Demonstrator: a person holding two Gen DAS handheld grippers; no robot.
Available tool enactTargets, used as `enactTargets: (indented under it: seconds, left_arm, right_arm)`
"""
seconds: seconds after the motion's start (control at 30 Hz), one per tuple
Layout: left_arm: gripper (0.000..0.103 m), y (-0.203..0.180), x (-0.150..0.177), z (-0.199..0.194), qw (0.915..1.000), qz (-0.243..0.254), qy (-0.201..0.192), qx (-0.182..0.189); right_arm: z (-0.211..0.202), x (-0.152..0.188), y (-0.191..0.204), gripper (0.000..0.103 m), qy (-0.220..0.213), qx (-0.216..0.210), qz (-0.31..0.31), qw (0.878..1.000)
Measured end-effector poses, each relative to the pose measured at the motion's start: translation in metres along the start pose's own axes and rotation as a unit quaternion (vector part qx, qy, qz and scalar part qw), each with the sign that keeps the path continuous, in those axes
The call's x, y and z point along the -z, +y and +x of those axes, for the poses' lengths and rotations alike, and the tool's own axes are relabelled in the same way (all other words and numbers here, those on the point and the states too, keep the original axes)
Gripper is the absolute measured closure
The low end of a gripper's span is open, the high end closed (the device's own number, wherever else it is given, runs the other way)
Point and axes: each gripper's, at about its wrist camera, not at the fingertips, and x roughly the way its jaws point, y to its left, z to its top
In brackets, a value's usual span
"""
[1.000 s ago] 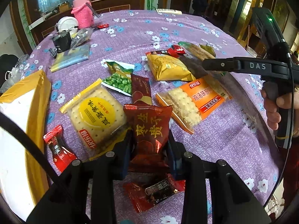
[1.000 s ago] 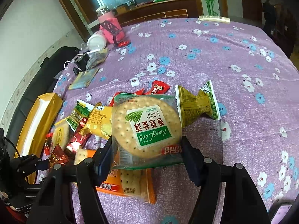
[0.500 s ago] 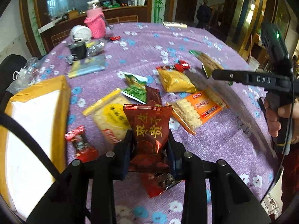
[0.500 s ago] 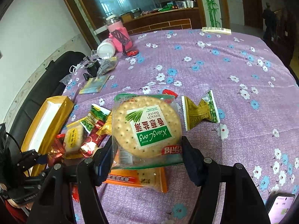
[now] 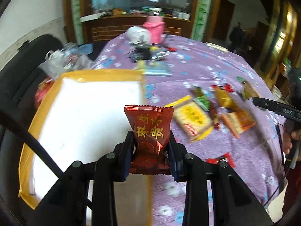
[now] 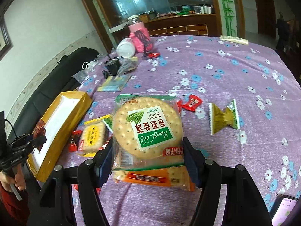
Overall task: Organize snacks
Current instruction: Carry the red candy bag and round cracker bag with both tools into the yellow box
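My left gripper (image 5: 150, 146) is shut on a dark red snack packet (image 5: 149, 130) with gold characters and holds it above the right edge of a yellow box (image 5: 47, 86) with a white inside (image 5: 84, 113). My right gripper (image 6: 147, 156) is shut on a round cracker pack (image 6: 147, 128) with a green label and holds it above the purple flowered tablecloth (image 6: 225, 75). Several loose snacks lie on the table: a yellow cracker pack (image 5: 193, 116), an orange pack (image 5: 239, 120) and a green-gold packet (image 6: 223, 119).
A pink bottle (image 6: 140, 37), a white jar (image 6: 125, 49), a black item and a small booklet (image 6: 114, 83) sit at the table's far left. A black chair (image 5: 22, 71) stands beside the box. A phone (image 6: 284, 211) lies at the near right edge.
My left gripper has swung left with the red packet, from over the snack pile to over the yellow box. My right gripper has risen slightly with the cracker pack.
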Motion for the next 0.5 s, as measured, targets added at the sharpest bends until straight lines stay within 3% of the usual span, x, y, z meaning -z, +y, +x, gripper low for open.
enactTargets:
  seconds: [0.2, 0.5]
  left_arm:
    - [0.068, 0.031, 0.021, 0.003, 0.9991, -0.033, 0.019, -0.020]
    - [0.068, 0.043, 0.021, -0.004, 0.9984, -0.013, 0.025, -0.049]
  right_arm:
    - [0.005, -0.003, 0.020, 0.036, 0.006, -0.012, -0.025, 1.000]
    - [0.021, -0.014, 0.073, 0.036, 0.020, -0.046, -0.090, 0.995]
